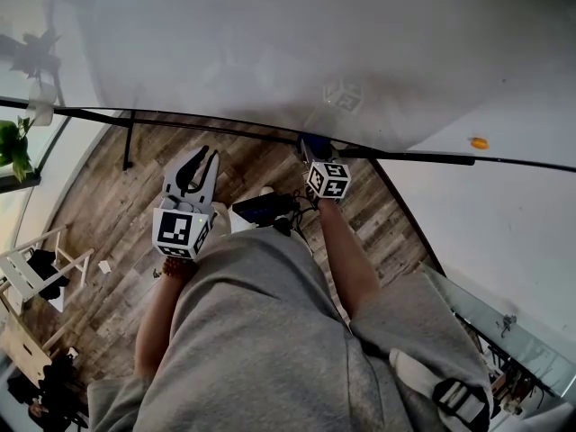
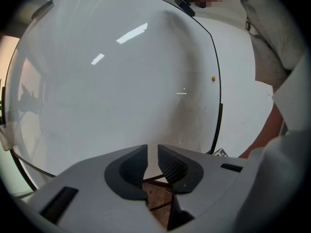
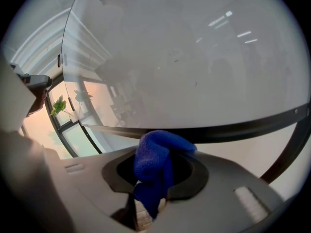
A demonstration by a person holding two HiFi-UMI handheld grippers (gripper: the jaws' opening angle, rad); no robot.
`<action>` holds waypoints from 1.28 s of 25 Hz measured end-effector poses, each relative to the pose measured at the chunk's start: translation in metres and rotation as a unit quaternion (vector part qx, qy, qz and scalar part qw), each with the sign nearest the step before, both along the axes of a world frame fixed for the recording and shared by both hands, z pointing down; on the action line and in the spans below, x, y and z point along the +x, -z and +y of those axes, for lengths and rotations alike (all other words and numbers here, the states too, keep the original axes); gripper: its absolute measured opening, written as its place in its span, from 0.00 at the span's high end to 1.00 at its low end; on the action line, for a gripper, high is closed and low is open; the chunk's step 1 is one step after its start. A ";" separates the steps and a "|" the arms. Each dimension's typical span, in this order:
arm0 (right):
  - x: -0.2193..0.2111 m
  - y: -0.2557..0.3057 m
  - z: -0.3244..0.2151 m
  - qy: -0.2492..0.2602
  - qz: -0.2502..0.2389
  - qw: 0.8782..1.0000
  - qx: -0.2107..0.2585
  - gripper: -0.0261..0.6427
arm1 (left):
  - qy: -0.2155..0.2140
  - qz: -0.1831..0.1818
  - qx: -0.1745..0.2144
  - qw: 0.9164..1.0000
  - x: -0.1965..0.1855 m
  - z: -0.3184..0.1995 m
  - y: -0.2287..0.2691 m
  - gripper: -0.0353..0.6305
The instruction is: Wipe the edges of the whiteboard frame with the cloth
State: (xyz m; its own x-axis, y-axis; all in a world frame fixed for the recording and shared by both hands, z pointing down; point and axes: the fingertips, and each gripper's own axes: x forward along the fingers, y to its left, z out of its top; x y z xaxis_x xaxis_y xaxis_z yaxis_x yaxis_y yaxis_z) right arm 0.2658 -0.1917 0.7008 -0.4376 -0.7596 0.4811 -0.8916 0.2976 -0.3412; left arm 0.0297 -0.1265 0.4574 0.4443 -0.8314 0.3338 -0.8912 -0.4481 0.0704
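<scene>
1. head view: the right gripper (image 1: 314, 153) has the blue cloth (image 1: 316, 142) up at the lower dark rail of the whiteboard frame (image 1: 180, 122); the left gripper (image 1: 200, 158) points at the rail too, just short of it
2. left gripper view: jaws a narrow slit apart, nothing between them
3. right gripper view: jaws clamped on the cloth, a wad bulging out by the rail; only part of it looks pinched, so dragging along the rail could tug it free, or bare jaw could scrape the frame
</scene>
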 end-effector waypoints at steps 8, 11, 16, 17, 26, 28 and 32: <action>-0.018 0.000 -0.002 0.008 -0.003 1.000 -0.004 0.77 | 0.009 0.003 -0.004 1.000 -0.019 -0.002 -0.002 0.84; -0.029 0.000 -0.005 0.012 -0.004 1.000 -0.005 0.77 | 0.010 0.003 -0.004 1.000 -0.026 -0.004 -0.003 0.84; -0.038 0.000 -0.006 0.015 -0.004 1.000 -0.007 0.77 | 0.014 0.002 -0.006 1.000 -0.035 -0.003 -0.003 0.84; -0.038 0.000 -0.006 0.015 -0.005 1.000 -0.007 0.77 | 0.015 0.002 -0.006 1.000 -0.036 -0.003 -0.003 0.84; -0.058 0.003 -0.008 0.016 -0.012 1.000 -0.008 0.77 | 0.023 -0.002 -0.007 1.000 -0.058 -0.004 0.000 0.84; -0.066 0.002 -0.009 0.020 -0.013 1.000 -0.008 0.77 | 0.024 -0.003 -0.008 1.000 -0.065 -0.003 -0.001 0.84; -0.075 0.003 -0.010 0.023 -0.012 1.000 -0.009 0.77 | 0.027 -0.001 -0.010 1.000 -0.072 -0.003 -0.001 0.84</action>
State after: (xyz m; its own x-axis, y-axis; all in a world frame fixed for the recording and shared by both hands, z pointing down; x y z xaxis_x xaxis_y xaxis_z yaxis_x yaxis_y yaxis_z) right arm 0.1913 -0.2020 0.6978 -0.4834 -0.7296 0.4837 -0.8686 0.3307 -0.3691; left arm -0.0426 -0.1297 0.4586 0.3980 -0.8473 0.3517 -0.9143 -0.3978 0.0763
